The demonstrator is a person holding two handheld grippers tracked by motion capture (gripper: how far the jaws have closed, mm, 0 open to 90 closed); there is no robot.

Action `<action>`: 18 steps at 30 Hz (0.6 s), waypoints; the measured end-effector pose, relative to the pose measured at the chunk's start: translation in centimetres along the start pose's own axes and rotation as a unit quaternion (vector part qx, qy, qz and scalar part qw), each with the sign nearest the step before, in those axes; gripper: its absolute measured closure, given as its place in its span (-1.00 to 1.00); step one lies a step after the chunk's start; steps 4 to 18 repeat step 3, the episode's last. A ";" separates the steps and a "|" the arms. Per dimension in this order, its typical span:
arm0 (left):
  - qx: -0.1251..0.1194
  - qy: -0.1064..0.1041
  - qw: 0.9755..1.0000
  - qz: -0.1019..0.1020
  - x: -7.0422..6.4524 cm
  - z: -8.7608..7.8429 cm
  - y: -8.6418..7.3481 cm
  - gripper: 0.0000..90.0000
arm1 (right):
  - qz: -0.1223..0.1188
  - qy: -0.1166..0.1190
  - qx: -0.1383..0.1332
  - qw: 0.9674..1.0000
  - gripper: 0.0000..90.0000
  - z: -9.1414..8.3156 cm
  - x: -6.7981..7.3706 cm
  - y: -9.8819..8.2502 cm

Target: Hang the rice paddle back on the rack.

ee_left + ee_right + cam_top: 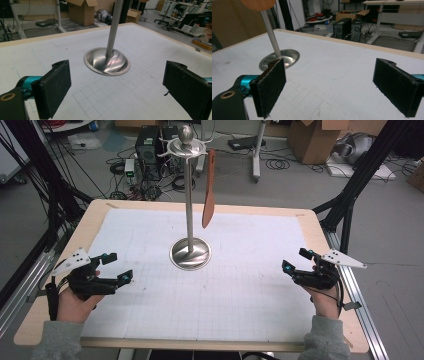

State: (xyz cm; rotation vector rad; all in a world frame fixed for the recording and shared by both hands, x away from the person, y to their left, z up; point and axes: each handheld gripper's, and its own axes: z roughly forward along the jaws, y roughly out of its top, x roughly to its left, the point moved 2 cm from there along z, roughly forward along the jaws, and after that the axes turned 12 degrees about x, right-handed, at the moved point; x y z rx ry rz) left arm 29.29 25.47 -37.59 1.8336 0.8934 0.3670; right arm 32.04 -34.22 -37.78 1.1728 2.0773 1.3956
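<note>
A metal stand [190, 210] rises from a round steel base [190, 253] at the middle of the table, with hook arms at its top. A brown wooden spatula [209, 195] hangs from one hook, to the right of the pole. My left gripper [118, 267] rests open at the near left, its jaws pointing toward the base [107, 61]. At the near right my right gripper [296, 259] is open as well, with the base [280, 59] ahead of its left jaw and the spatula's rounded end [258, 4] at the top. Nothing lies between either pair of jaws.
A white gridded mat [210, 280] covers the wooden table [320, 232]. Beyond the far edge the floor holds computer towers [148, 150], cables and cardboard boxes [312, 140]. Black frame legs [350, 190] stand at both sides.
</note>
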 end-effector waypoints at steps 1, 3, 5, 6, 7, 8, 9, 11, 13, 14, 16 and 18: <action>-0.002 0.000 1.000 -0.001 0.0 0.0 0.0 -0.81 | 0.001 0.001 -0.002 1.000 -0.78 -0.2 0.0 0.0; 0.000 0.002 1.000 -0.002 0.0 0.1 0.0 -0.81 | -0.002 0.001 -0.006 1.000 -0.78 -0.2 0.0 0.0; 0.000 0.002 1.000 -0.002 0.0 0.1 0.0 -0.81 | -0.002 0.001 -0.006 1.000 -0.78 -0.2 0.0 0.0; 0.000 0.002 1.000 -0.002 0.0 0.1 0.0 -0.81 | -0.002 0.001 -0.006 1.000 -0.78 -0.2 0.0 0.0; 0.000 0.002 1.000 -0.002 0.0 0.1 0.0 -0.81 | -0.002 0.001 -0.006 1.000 -0.78 -0.2 0.0 0.0; 0.000 0.002 1.000 -0.002 0.0 0.1 0.0 -0.81 | -0.002 0.001 -0.006 1.000 -0.78 -0.2 0.0 0.0; 0.000 0.002 1.000 -0.002 0.0 0.1 0.0 -0.81 | -0.002 0.001 -0.006 1.000 -0.78 -0.2 0.0 0.0; 0.000 0.002 1.000 -0.002 0.0 0.1 0.0 -0.81 | -0.002 0.001 -0.006 1.000 -0.78 -0.2 0.0 0.0; 0.000 0.002 1.000 -0.002 0.0 0.1 0.0 -0.81 | -0.002 0.001 -0.006 1.000 -0.78 -0.2 0.0 0.0; 0.000 0.002 1.000 -0.002 0.0 0.1 0.0 -0.81 | -0.002 0.001 -0.006 1.000 -0.78 -0.2 0.0 0.0; 0.000 0.002 1.000 -0.002 0.0 0.1 0.0 -0.81 | -0.002 0.001 -0.006 1.000 -0.78 -0.2 0.0 0.0; 0.000 0.002 1.000 -0.002 0.0 0.1 0.0 -0.81 | -0.002 0.001 -0.006 1.000 -0.78 -0.2 0.0 0.0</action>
